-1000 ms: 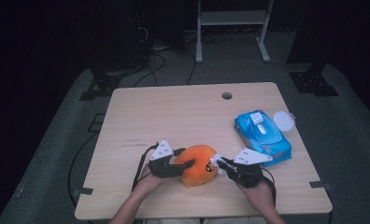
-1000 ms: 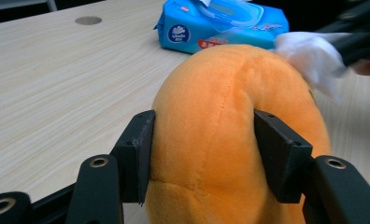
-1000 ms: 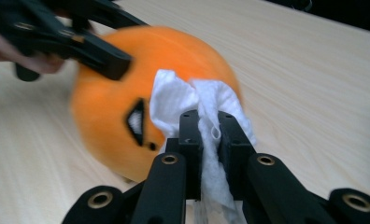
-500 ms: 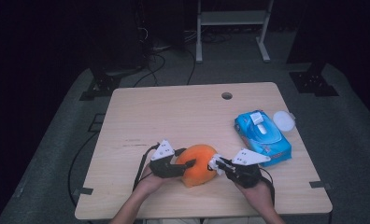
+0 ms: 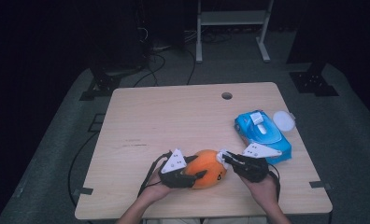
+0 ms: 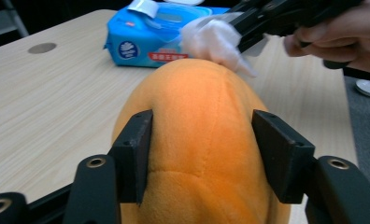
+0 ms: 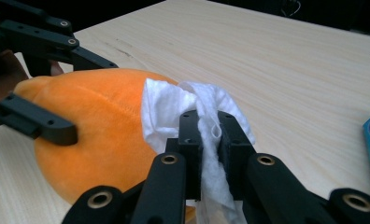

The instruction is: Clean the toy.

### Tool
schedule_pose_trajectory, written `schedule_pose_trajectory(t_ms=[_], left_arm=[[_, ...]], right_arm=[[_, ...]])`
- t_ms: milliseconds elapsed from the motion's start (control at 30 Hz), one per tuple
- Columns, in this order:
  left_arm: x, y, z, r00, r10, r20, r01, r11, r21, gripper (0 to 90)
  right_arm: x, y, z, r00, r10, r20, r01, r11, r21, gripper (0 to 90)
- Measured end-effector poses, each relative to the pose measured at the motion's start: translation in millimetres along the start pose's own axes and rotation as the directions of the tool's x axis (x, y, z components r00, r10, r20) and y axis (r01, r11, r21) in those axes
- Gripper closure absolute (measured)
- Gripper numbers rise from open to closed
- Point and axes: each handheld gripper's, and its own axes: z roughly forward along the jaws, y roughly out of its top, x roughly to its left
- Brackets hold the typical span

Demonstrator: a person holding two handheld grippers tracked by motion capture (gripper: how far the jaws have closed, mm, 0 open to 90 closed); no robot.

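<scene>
An orange plush toy (image 5: 206, 168) lies near the front edge of the wooden table (image 5: 183, 116). My left gripper (image 5: 195, 176) is shut on the orange plush toy (image 6: 202, 135), one jaw on each flank. My right gripper (image 5: 226, 157) is shut on a white wipe (image 7: 206, 126), and the wipe (image 6: 216, 42) presses against the toy's far right side. In the right gripper view the plush toy (image 7: 94, 126) sits left of my jaws, with the left gripper's black fingers (image 7: 38, 123) across it.
A blue pack of wet wipes (image 5: 262, 135) lies just right of the right gripper, its flap open. A round white lid (image 5: 283, 121) rests at the table's right edge. A cable hole (image 5: 226, 95) sits at the back.
The right gripper with the wipe has shifted slightly along the toy's right side. The toy and left gripper stay almost where they were.
</scene>
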Motion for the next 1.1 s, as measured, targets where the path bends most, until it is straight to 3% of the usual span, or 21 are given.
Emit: schedule_pose_trajectory(t_ms=[67,133,200,267,333,400,433,500,567,633,733,767,833,900,933,1000,1033,1100], left_arm=[[3.5,1.2,-2.0,0.9998,-0.009,0.017,0.009,1.0,0.003,35.7],[9.8,2.8,-3.2,0.9973,-0.072,0.014,0.072,0.9974,-0.002,25.1],[14.8,2.5,-1.7,0.9906,-0.136,-0.017,0.136,0.9904,0.021,16.7],[15.9,-1.4,1.0,0.9872,-0.16,0.001,0.159,0.9865,0.037,18.6],[12.5,-0.2,0.4,0.9943,-0.104,-0.023,0.104,0.9942,0.024,34.0],[7.9,4.1,-1.1,0.9988,-0.026,-0.043,0.026,0.9996,-0.015,42.6],[5.6,6.1,-1.4,0.9981,0.017,-0.06,-0.018,0.9993,-0.032,44.7],[2.3,9.7,-1.2,0.9886,0.118,-0.094,-0.123,0.9914,-0.047,45.6],[3.6,8.7,0.6,0.9862,0.144,-0.082,-0.148,0.9882,-0.041,45.2],[6.0,2.5,5.6,0.9911,0.131,-0.023,-0.131,0.9911,-0.023,44.0],[2.1,1.7,6.3,0.9897,0.142,0.014,-0.142,0.9894,-0.03,40.1],[1.5,3.0,5.7,0.9917,0.127,0.016,-0.127,0.9915,-0.03,35.9],[5.3,4.1,3.3,0.9992,0.019,0.035,-0.018,0.9987,-0.048,22.7],[11.8,3.8,0.6,0.9928,-0.102,0.062,0.106,0.9927,-0.058,14.0],[14.6,2.8,0.0,0.99,-0.132,0.051,0.134,0.9897,-0.051,13.8],[16.9,0.4,0.0,0.9861,-0.161,0.041,0.163,0.9858,-0.041,15.7],[17.7,-1.4,-0.8,0.9865,-0.158,0.043,0.16,0.9864,-0.039,20.2],[17.3,-2.4,-2.0,0.9877,-0.152,0.038,0.153,0.9877,-0.033,24.3]], right_arm=[[0.7,-0.9,0.9,1.0,-0.002,-0.005,0.002,1.0,0.007,81.0],[1.2,-0.7,1.0,0.9999,-0.004,-0.011,0.004,1.0,0.004,81.0],[2.8,-0.5,1.5,0.9999,-0.008,-0.013,0.008,1.0,0.003,81.0],[4.6,-0.3,1.6,0.9998,-0.009,-0.016,0.01,1.0,0.002,81.0],[5.9,0.9,0.7,0.9998,-0.014,-0.012,0.014,1.0,0.001,81.0],[6.7,2.4,-1.0,0.9999,-0.01,-0.01,0.01,1.0,-0.007,81.1],[6.4,3.3,-2.3,0.9999,-0.011,-0.008,0.011,1.0,-0.013,81.1],[5.8,5.5,-5.8,0.9999,-0.012,-0.01,0.012,1.0,-0.027,81.1],[4.7,6.6,-7.4,0.9999,-0.014,-0.007,0.014,0.999,-0.035,81.1],[1.4,6.2,-8.0,1.0,0.003,-0.004,-0.004,0.999,-0.041,81.1],[-2.5,5.2,-5.8,0.9998,0.018,-0.004,-0.018,0.999,-0.033,81.1],[-2.7,4.1,-4.3,0.9998,0.02,-0.007,-0.021,0.999,-0.027,81.1],[-0.6,1.9,-2.2,0.9998,0.015,-0.01,-0.015,1.0,-0.014,81.1],[3.2,2.3,-1.8,0.9998,0.004,-0.019,-0.004,1.0,-0.014,81.1],[6.3,3.3,-2.1,0.9997,-0.007,-0.023,0.007,1.0,-0.016,81.1],[15.3,6.4,-2.8,0.9985,-0.025,-0.049,0.023,0.999,-0.029,81.1],[21.2,8.3,-2.9,0.9967,-0.039,-0.071,0.036,0.999,-0.037,81.0],[32.1,11.5,-2.8,0.9938,-0.087,-0.07,0.084,0.996,-0.041,81.0]])
